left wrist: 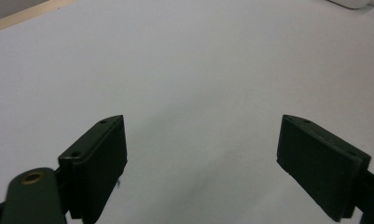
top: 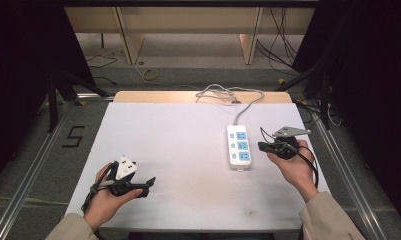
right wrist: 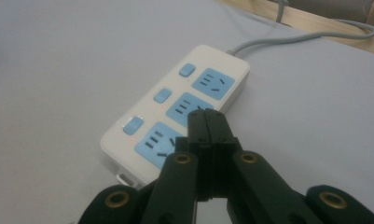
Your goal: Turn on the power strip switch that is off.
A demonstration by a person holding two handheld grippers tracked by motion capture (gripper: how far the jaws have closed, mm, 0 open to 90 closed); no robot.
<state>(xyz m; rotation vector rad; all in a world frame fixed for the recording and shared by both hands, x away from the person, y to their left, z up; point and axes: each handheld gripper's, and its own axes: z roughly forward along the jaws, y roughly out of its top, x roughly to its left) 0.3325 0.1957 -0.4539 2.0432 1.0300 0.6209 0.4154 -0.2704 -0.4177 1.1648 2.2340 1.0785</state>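
Two hand-held grippers work over a pale, bare worktop (top: pixel 178 150) with a wooden strip along its far edge, set in a dim room with dark curtains at both sides, a floor marked "5" (top: pixel 73 136) at the left and loose cables (top: pixel 283 47) beyond. At near left the left hand-held gripper (top: pixel 149 184) hovers with its jaws spread wide and nothing between them. At right, the white power strip (top: pixel 238 146) with three blue sockets lies flat, its grey cord (top: pixel 248 107) running off the far edge, and just beside it the right hand-held gripper (top: pixel 261 146) points at it with jaws pressed together, holding nothing.
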